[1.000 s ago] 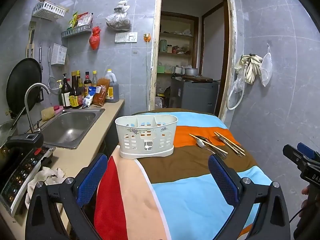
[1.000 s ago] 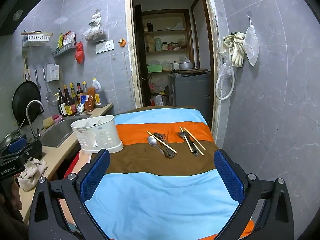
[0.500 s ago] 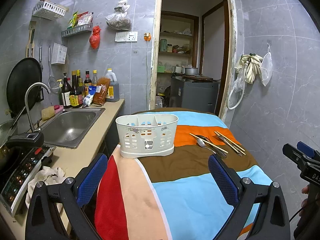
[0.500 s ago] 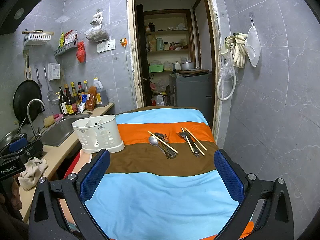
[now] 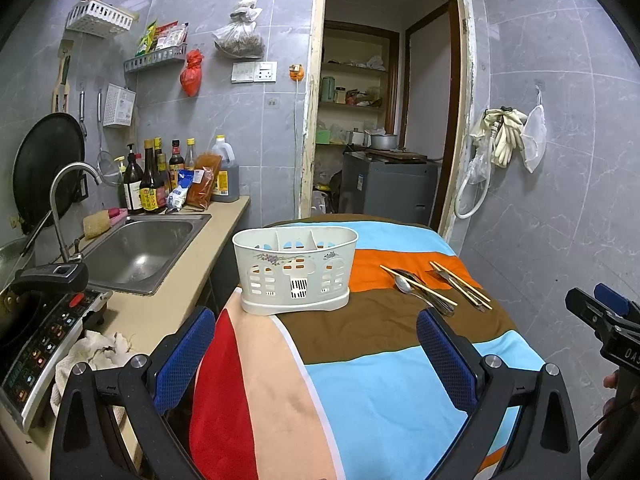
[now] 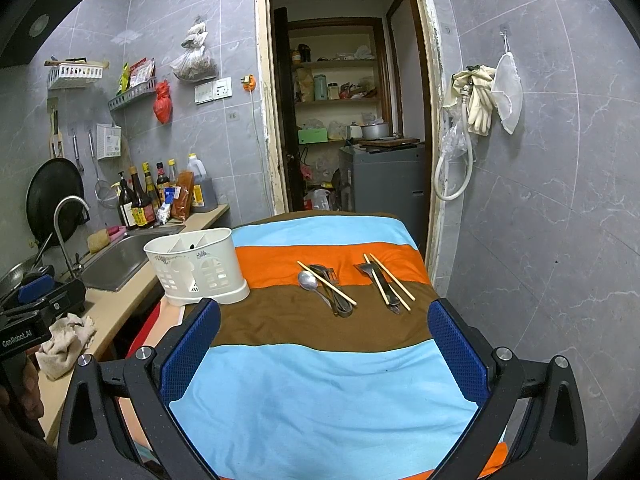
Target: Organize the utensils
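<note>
Side-by-side wrist views (shared table (image 5: 400, 384))

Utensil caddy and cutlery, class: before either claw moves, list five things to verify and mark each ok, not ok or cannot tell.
1. Utensil caddy upright on the striped cloth: ok.
2. Caddy compartments free to receive items: cannot tell; their bottoms are hidden.
3. Spoon and chopsticks loose on the cloth, in view: ok.
4. Right claw open and holding nothing: ok.
5. Left claw open and holding nothing: ok.
6. Utensils separated for a single pick: not ok; they overlap in two clusters.
</note>
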